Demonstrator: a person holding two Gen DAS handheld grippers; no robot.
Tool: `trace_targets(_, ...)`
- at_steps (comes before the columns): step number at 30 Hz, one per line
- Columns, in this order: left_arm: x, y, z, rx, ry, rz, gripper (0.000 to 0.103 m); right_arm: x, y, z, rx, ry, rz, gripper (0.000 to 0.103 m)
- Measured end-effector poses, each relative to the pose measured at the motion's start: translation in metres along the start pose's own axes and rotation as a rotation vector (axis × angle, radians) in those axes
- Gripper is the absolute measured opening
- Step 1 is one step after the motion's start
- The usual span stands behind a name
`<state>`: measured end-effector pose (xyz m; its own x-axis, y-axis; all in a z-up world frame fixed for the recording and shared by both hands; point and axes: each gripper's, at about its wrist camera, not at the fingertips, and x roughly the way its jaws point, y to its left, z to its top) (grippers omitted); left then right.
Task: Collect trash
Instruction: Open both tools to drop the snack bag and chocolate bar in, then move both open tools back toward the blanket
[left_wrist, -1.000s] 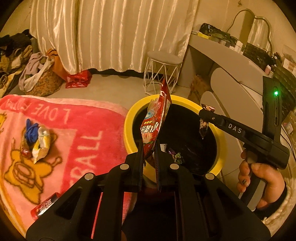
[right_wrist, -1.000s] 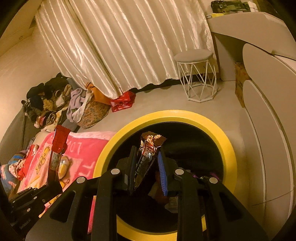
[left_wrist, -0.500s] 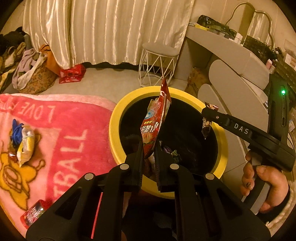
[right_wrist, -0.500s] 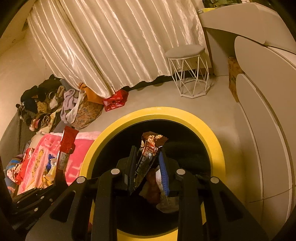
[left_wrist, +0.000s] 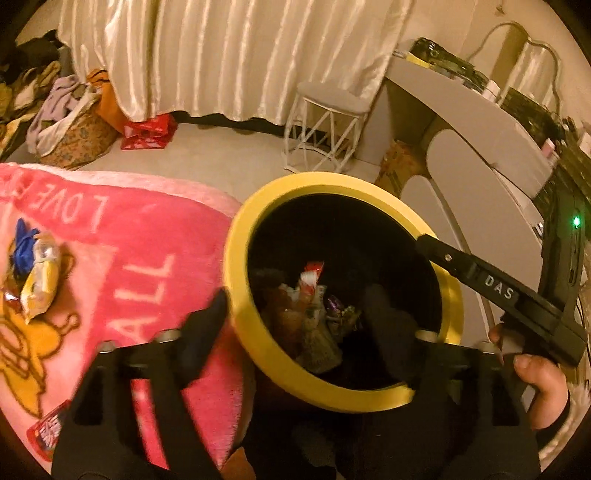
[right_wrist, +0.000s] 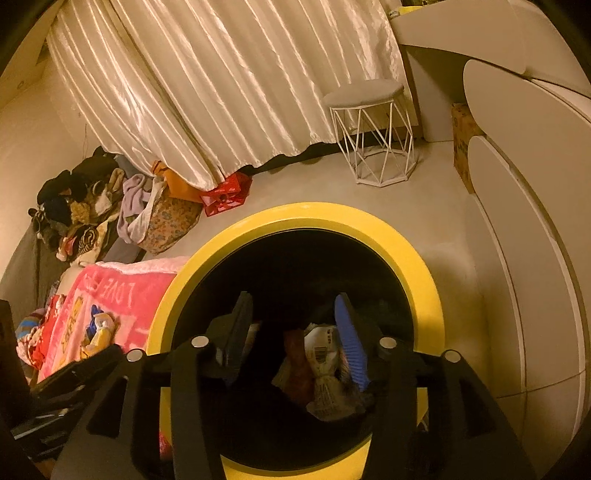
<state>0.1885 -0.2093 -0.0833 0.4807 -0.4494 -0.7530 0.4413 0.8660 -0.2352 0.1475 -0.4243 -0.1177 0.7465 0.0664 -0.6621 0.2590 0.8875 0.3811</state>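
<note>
Two black hand-held grippers hover over a round bin (left_wrist: 341, 400) with a thick yellow rim and a black inside. The left gripper (left_wrist: 295, 325) is spread wide and holds nothing; its one finger is over the pink blanket (left_wrist: 147, 280), the other over the bin mouth. The right gripper (right_wrist: 295, 328) is also wide open and empty, both fingers above the bin opening, one with a ribbed blue pad (right_wrist: 351, 350). In the left wrist view its body crosses the bin's rim and reads "DAS" in white letters, with a green light lit above.

Crumpled wrappers (left_wrist: 314, 314) lie heaped at the bottom of the bin; one shows a barcode in the right wrist view. Beside the bin, touching its rim, the fluffy blanket carries pale letters, "LOVE" and "ALL" readable. On it lie a crumpled yellow and blue packet (left_wrist: 35, 275) and, near the lower edge, a red wrapper (left_wrist: 50, 430).

Beyond stand a white wire-frame stool (left_wrist: 325, 125), shiny pleated curtains (left_wrist: 229, 55), and a heap of clothes (right_wrist: 92, 210).
</note>
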Motion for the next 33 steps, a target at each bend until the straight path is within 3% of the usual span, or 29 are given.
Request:
trace_targets(10, -0.031, 0.024, -0.001, -0.063, -0.07, 0.064, 0.091, -0.005, 0.025, -0.003, -0.064, -0.005, 0.026, 0.054)
trace_targets(18, -0.052, 0.039, -0.002, -0.091, -0.115, 0.101, 0.092, -0.018, 0.053, -0.004, -0.154, -0.038, 0.067, 0.063)
trace_targets(33, -0.091, 0.071, -0.004, -0.153, -0.206, 0.176, 0.092, -0.032, 0.105, -0.018, -0.316, -0.056, 0.162, 0.067)
